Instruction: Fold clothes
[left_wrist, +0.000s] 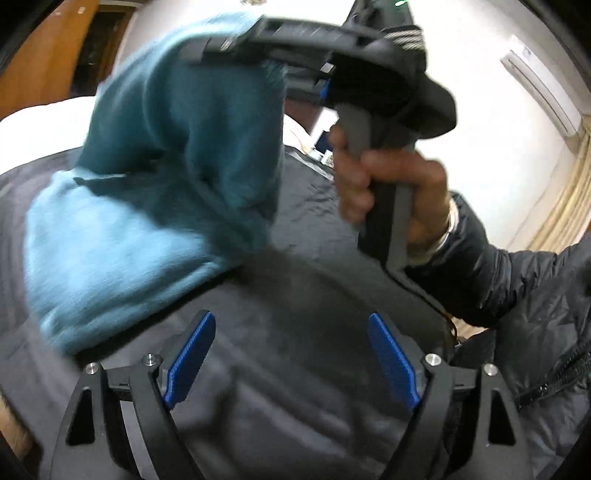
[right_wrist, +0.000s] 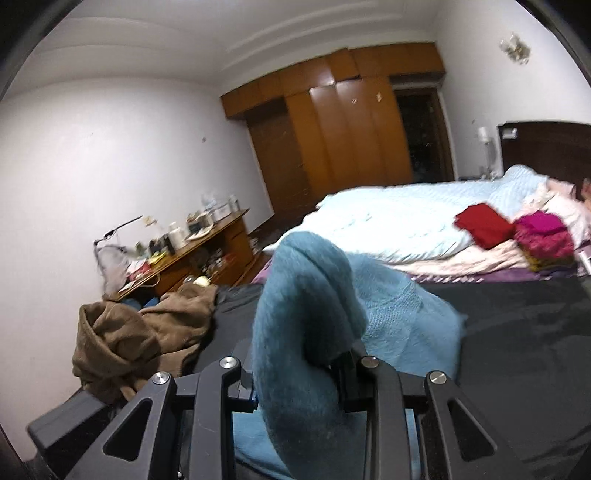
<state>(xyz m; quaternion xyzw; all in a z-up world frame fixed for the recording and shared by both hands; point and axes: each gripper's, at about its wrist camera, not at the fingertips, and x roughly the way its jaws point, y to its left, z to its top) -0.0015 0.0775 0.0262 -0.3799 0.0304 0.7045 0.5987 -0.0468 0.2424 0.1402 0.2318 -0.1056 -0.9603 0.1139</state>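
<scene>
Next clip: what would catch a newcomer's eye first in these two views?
The fuzzy blue sweater, pinched and lifted off the dark bedspread by the right hand-held gripper. Below it the left hand-held gripper is open and empty. Behind, red and magenta folded clothes sit on the bed.

A bedroom in a private home. A bed (right_wrist: 388, 221) with a pale quilt and dark headboard (right_wrist: 546, 144) fills the right side; folded red and magenta clothes (right_wrist: 517, 232) lie on it. A tall wooden wardrobe (right_wrist: 343, 136) stands against the far wall — beside it a cluttered wooden dresser (right_wrist: 207, 247). An air-conditioning unit (left_wrist: 539, 92) hangs on a wall above curtains (left_wrist: 565, 199).
</scene>
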